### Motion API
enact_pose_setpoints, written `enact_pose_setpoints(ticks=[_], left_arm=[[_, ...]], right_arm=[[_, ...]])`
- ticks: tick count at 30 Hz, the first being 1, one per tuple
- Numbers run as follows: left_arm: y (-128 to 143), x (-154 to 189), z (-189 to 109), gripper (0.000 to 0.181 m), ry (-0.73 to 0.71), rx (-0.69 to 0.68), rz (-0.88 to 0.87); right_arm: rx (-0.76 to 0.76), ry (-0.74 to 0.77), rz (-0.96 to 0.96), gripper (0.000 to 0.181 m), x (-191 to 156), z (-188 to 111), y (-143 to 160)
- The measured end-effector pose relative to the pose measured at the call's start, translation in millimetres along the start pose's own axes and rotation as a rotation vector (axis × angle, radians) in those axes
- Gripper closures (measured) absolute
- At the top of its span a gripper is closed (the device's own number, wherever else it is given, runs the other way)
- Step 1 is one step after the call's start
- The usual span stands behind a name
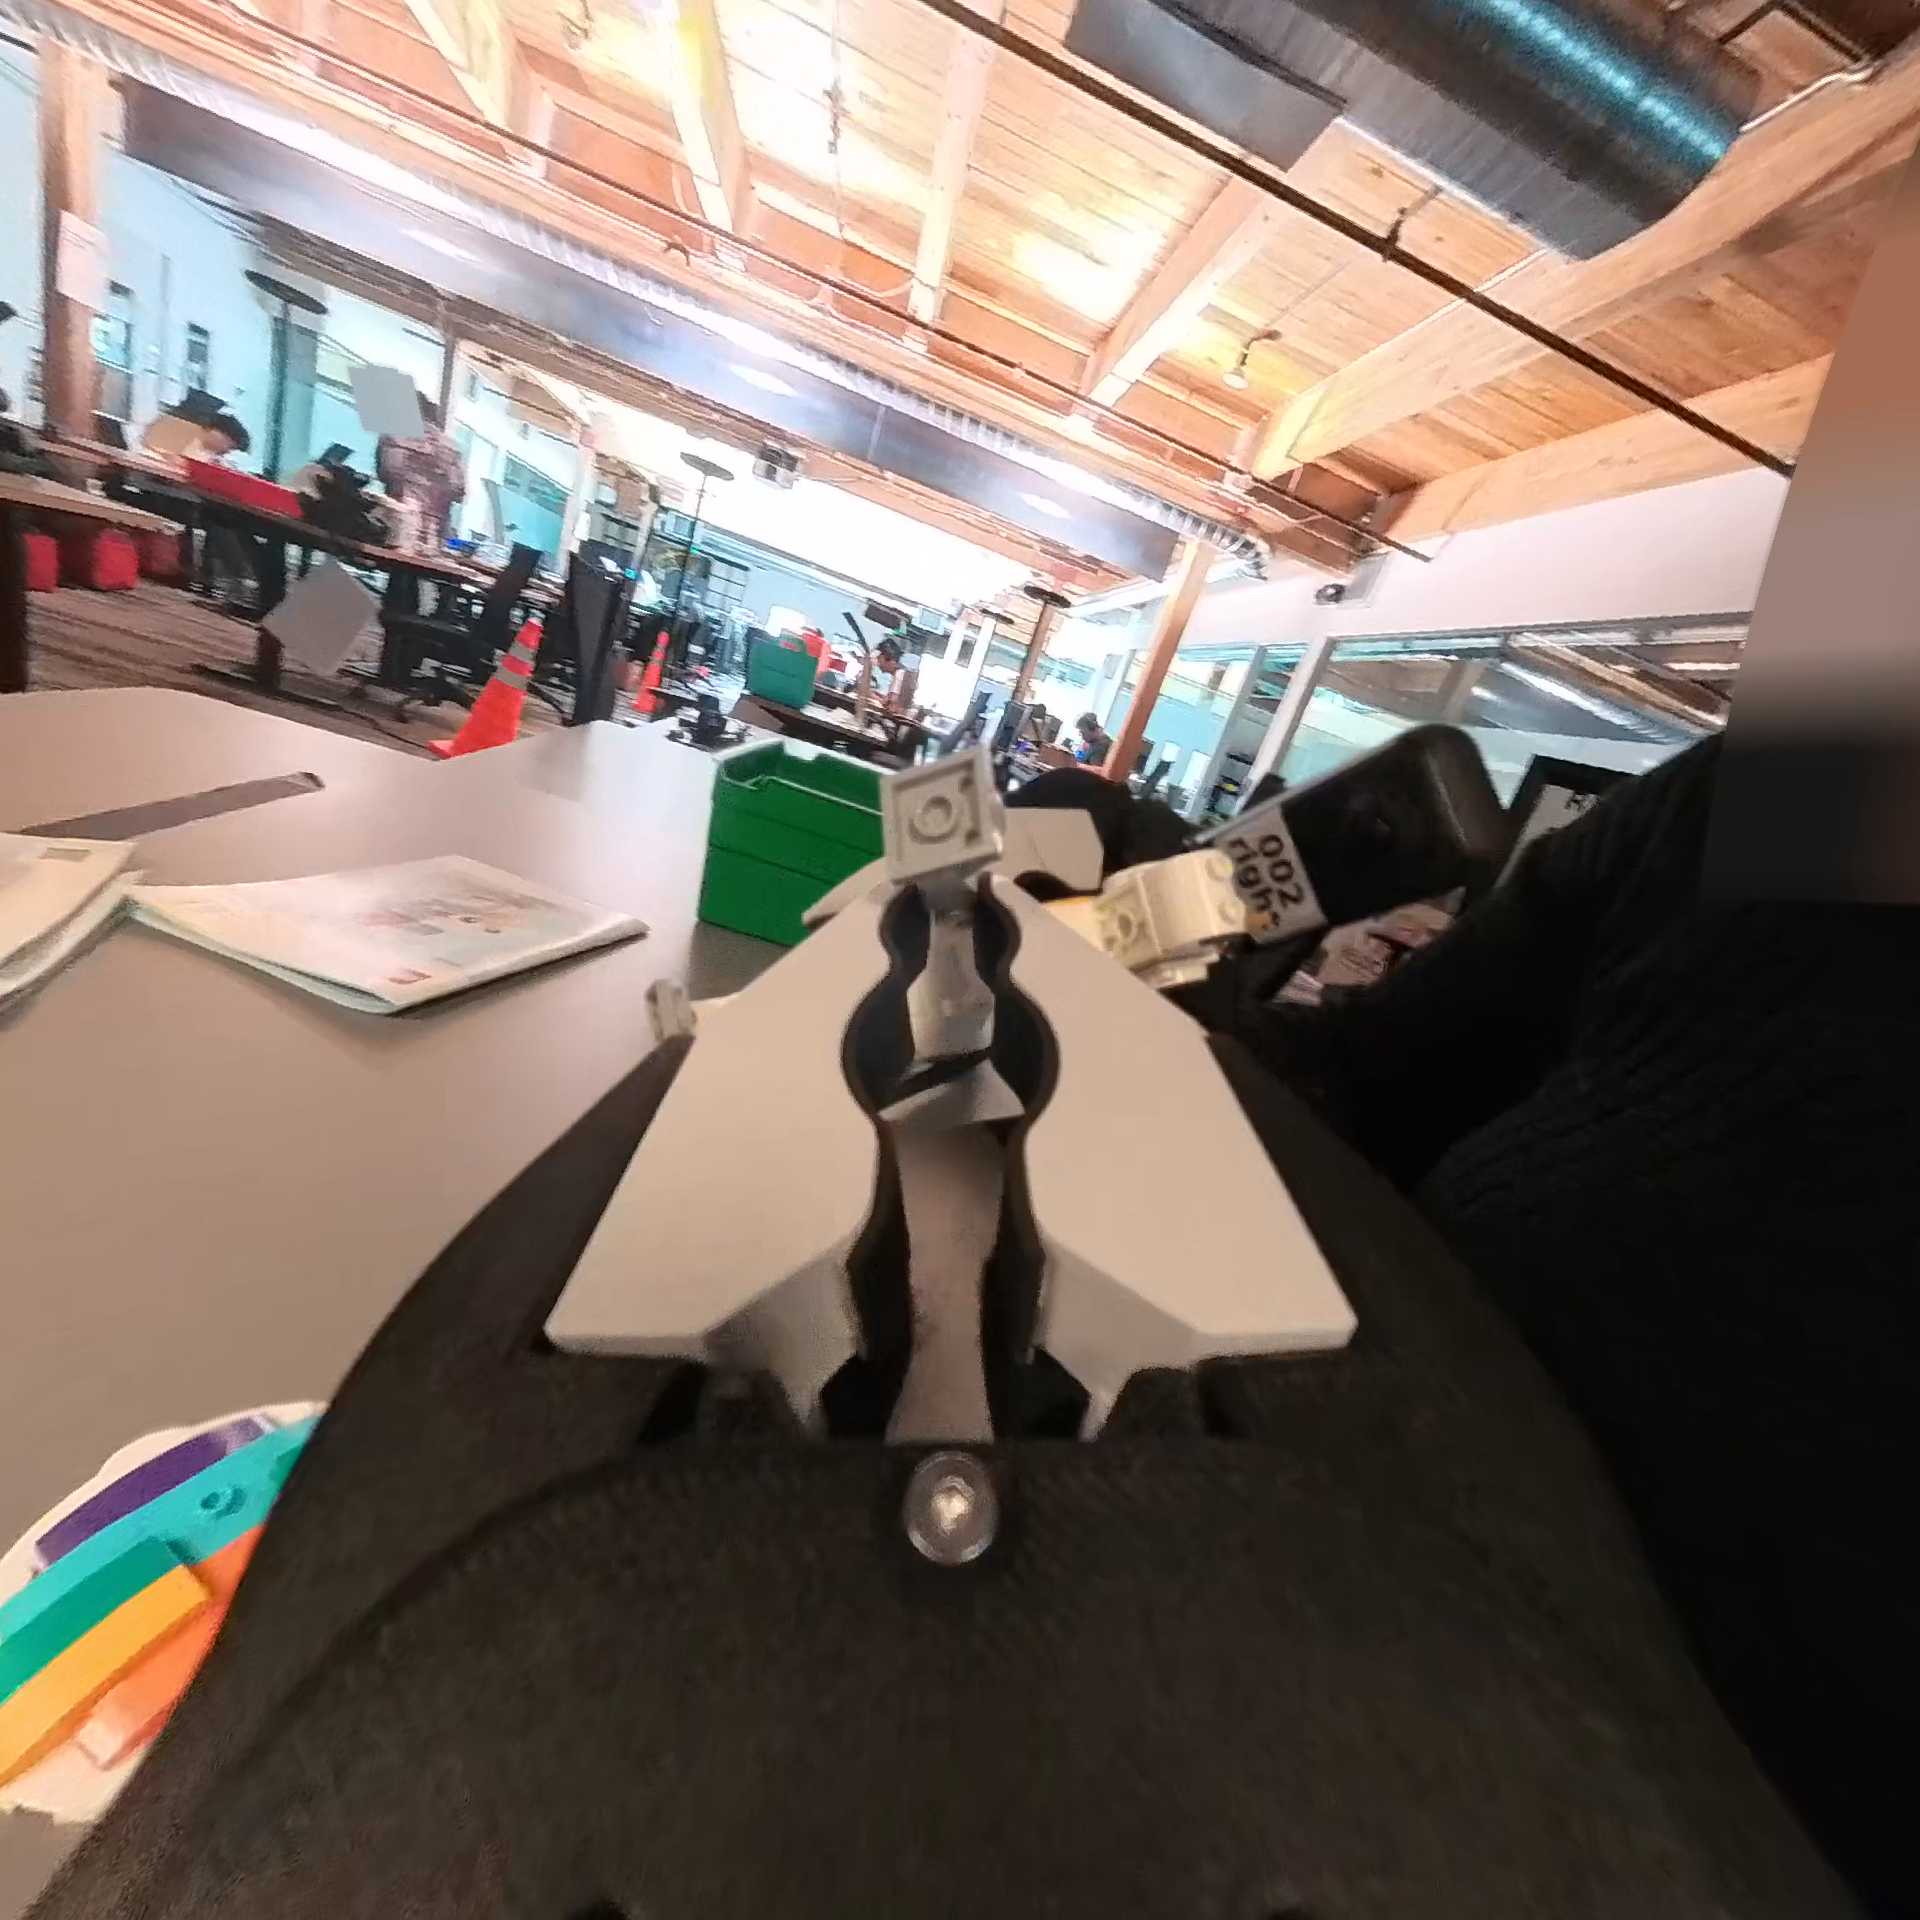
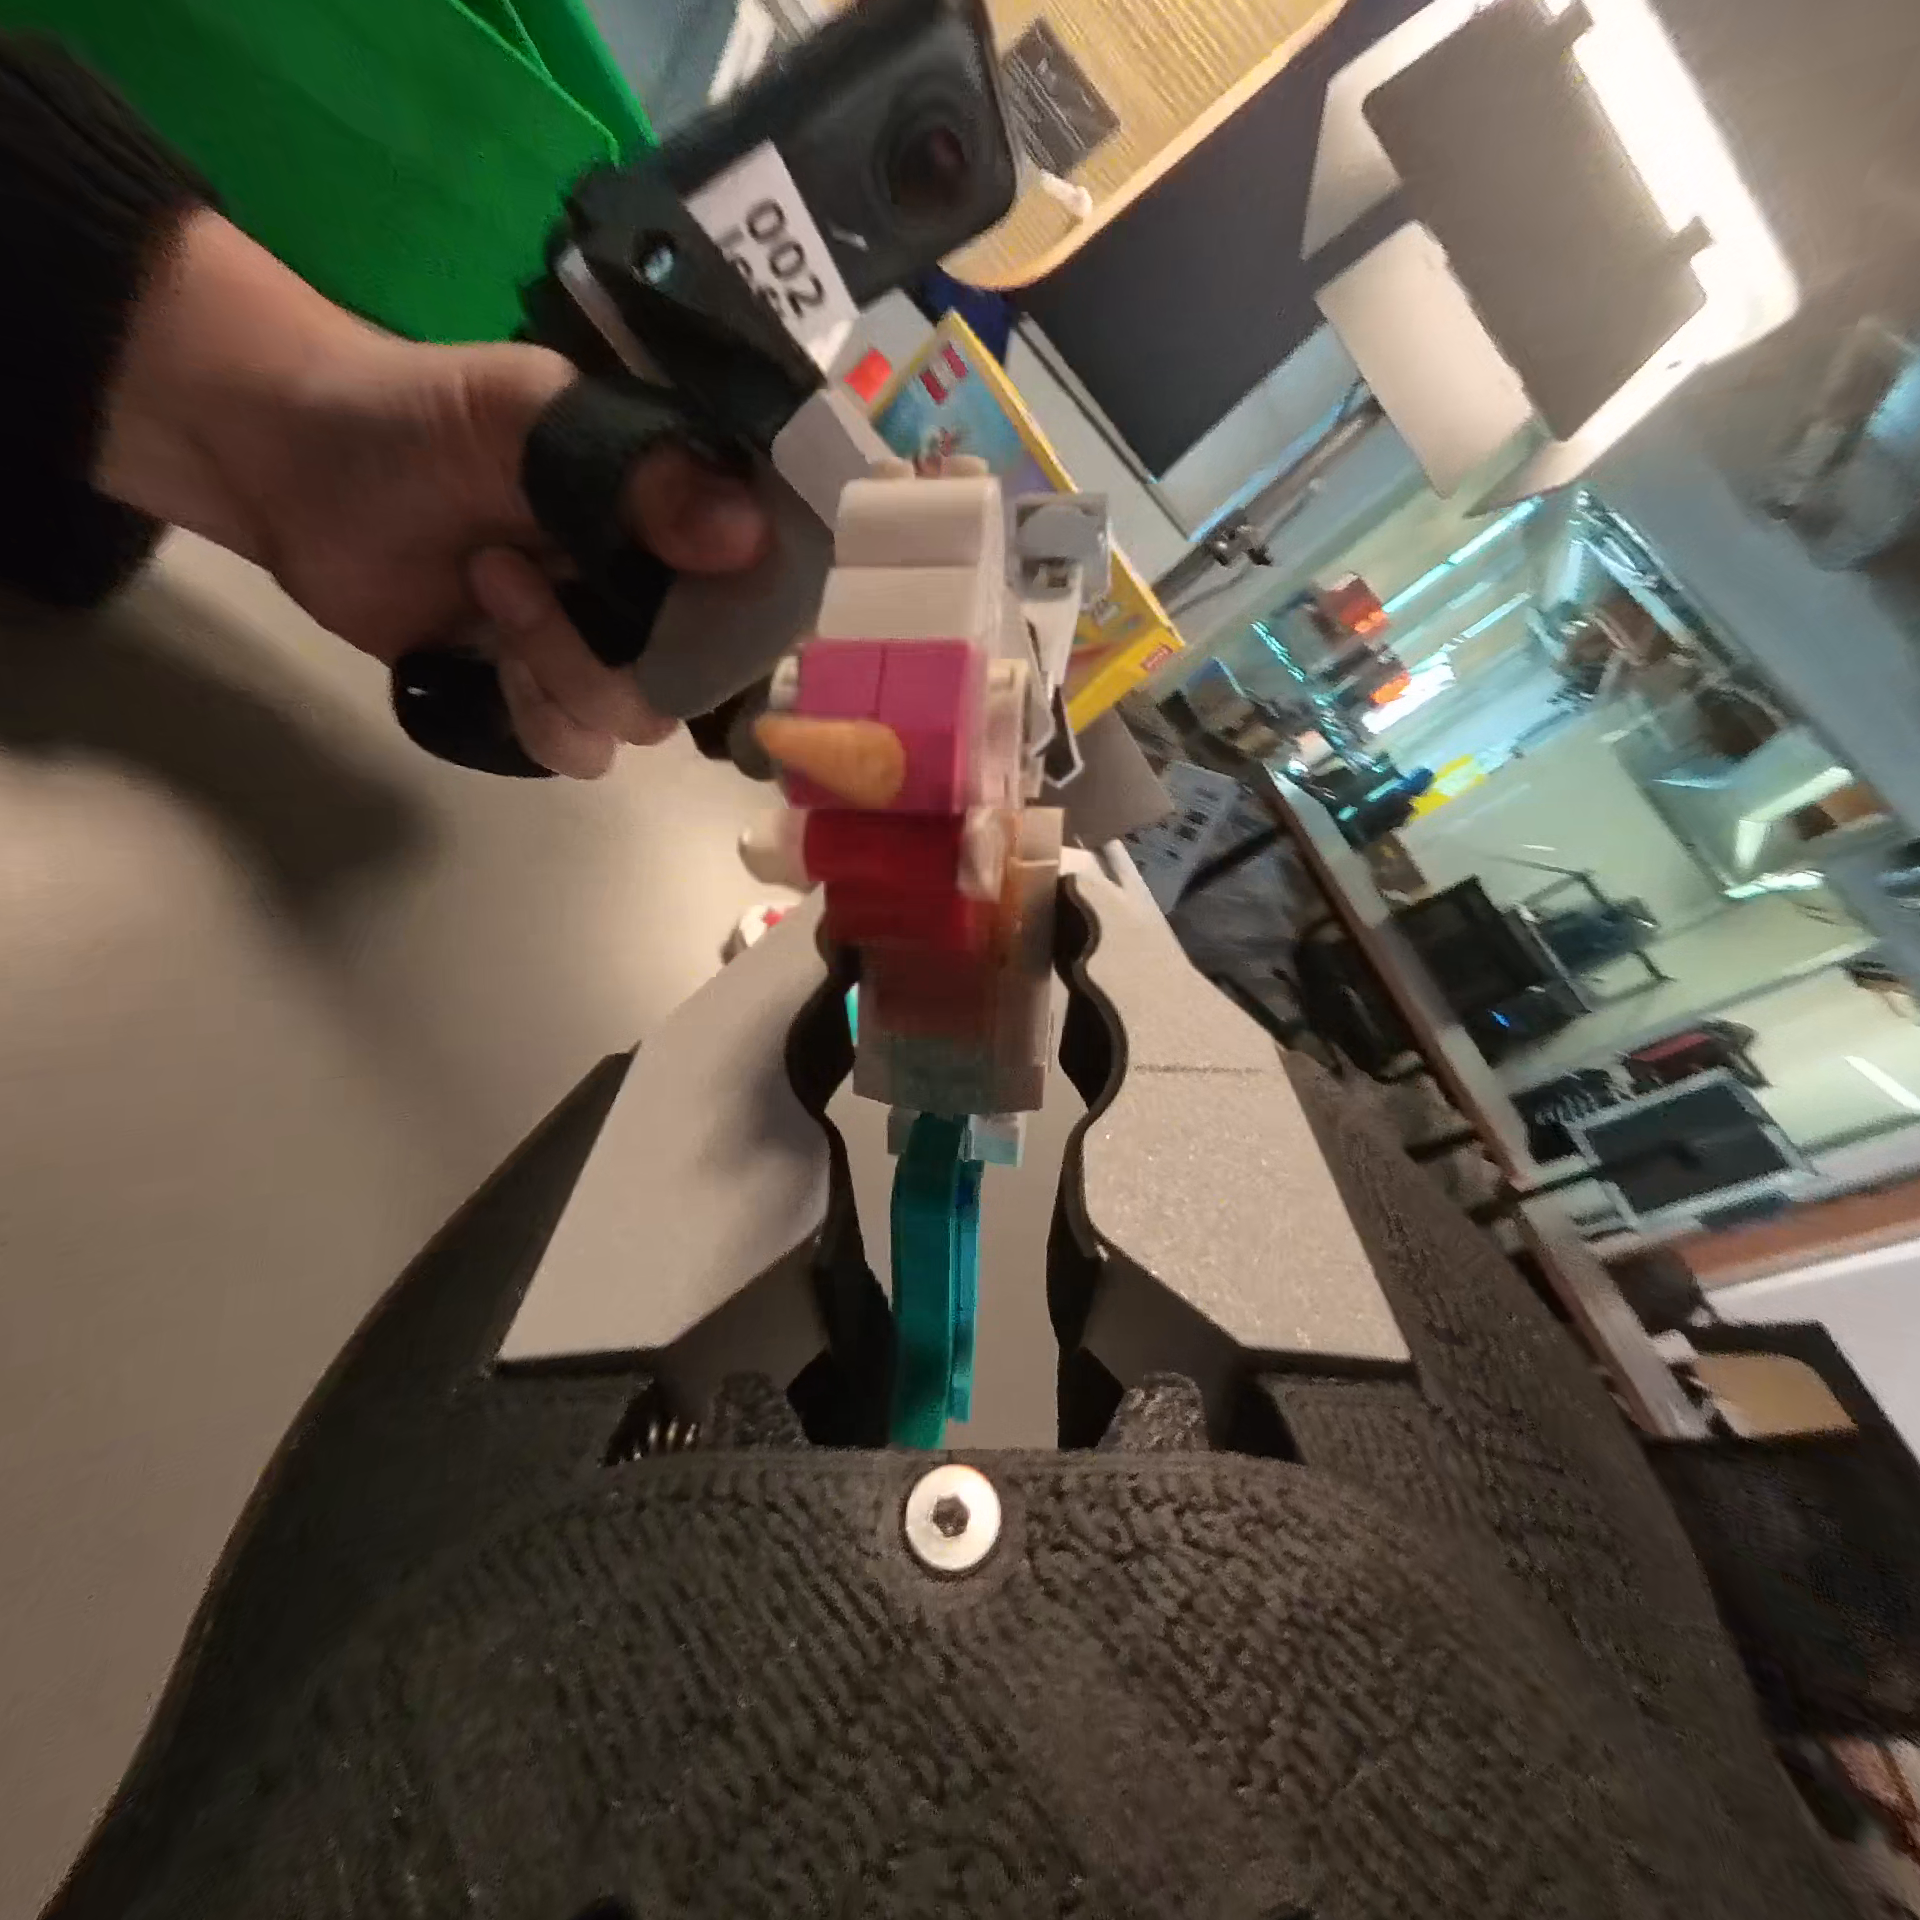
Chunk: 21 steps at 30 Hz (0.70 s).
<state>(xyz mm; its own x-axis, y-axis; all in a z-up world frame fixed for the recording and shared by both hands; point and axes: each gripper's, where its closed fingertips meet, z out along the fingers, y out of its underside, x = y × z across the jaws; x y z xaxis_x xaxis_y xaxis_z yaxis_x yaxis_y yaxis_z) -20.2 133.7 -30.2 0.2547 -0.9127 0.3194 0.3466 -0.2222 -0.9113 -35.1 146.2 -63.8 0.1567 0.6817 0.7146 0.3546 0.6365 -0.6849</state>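
Note:
My left gripper [image 1: 940, 920] is shut on a small grey brick piece [image 1: 940, 826], whose square studded plate sticks out past the fingertips. My right gripper [image 2: 951, 925] is shut on a brick-built figure [image 2: 914, 727] with a white head, pink and red blocks, an orange cone and a teal tail running back between the fingers. In the right wrist view a hand holds the left gripper [image 2: 717, 343] at upper left, with the grey piece [image 2: 1055, 545] close beside the figure's white top; I cannot tell whether they touch. The right gripper [image 1: 1340, 862] and the figure [image 1: 1164, 914] also show in the left wrist view.
A green bin [image 1: 784, 847] stands on the grey table [image 1: 312, 1143] just beyond the grippers. An open booklet [image 1: 395, 925] lies to the left. A white dish [image 1: 36, 1797] with coloured bricks sits at the near left. A yellow box [image 2: 1117, 623] lies behind the figure.

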Motion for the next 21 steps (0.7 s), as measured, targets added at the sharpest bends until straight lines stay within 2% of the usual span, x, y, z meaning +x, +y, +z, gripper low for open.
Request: enact_pose_setpoints(ticks=[3, 10, 14, 16, 19, 21], left_arm=[[-2, 1, 0, 0.174, 0.011, 0.022, -0.032], [-11, -13, 4, 0.174, -0.146, 0.085, -0.018], [-21, -4, 5, 0.174, -0.071, 0.175, -0.131], [-21, -2, 4, 0.174, -0.051, 0.176, -0.132], [-22, 3, 2, 0.174, -0.007, 0.162, -0.126], [-21, 4, 2, 0.174, 0.003, 0.145, -0.12]], right_arm=[[0.008, -0.002, -0.007, 0.145, 3, -4, -3], [-0.117, 0.277, -0.309, 0.146, 24, -5, -1], [-0.127, 0.367, -0.465, 0.146, 30, -10, -11], [-0.084, 0.32, -0.385, 0.146, 27, -10, -15], [0.037, 0.144, -0.099, 0.146, 19, -11, -22], [0.085, 0.069, -0.003, 0.145, 16, -12, -24]])
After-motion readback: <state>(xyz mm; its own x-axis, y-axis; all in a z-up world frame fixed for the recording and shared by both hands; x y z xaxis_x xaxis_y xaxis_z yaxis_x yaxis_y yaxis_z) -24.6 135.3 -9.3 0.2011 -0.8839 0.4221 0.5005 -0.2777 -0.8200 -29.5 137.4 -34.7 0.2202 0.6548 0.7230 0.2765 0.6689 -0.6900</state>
